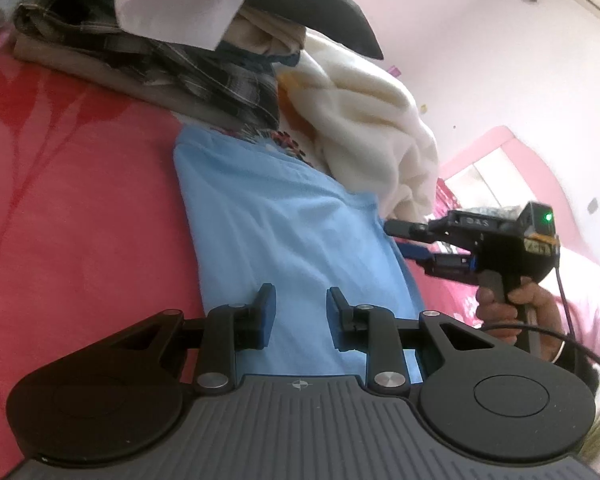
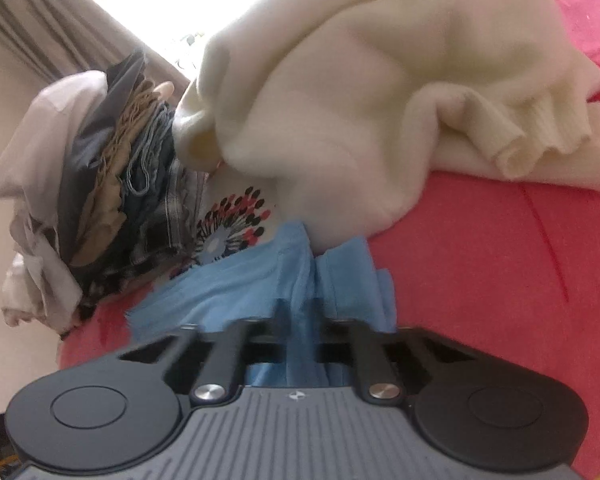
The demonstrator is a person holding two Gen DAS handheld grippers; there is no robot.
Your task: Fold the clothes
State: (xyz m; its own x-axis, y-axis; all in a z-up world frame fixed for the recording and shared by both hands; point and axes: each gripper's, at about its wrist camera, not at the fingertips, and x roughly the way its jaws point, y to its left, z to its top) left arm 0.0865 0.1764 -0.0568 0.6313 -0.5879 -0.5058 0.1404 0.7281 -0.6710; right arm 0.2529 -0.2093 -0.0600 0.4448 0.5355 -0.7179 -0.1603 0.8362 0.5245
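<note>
- The blue shirt (image 1: 284, 216) lies on the red bed (image 1: 80, 200), partly folded into a long strip, its far end against the clothes pile (image 1: 148, 64) and the cream sweater (image 1: 372, 128).
- The right gripper (image 2: 302, 316) has its fingers pinched tight on a bunched edge of the shirt; cloth puckers up between them.
- The left gripper (image 1: 298, 308) hovers over the near end of the shirt, its fingers narrowly apart and holding nothing.
- The shirt looks thin, light and limp: it will likely sag and crease wherever it is not supported, and a single pinch gathers it into a ridge. Corners and hemmed edges seem the best places to take hold, one in each gripper, kept taut.
- The shirt's collar and sleeves are hard to make out, and its far end is tucked under the sweater.
- The right wrist view is blurred near the fingers, and the pile is cut off by the frame.
</note>
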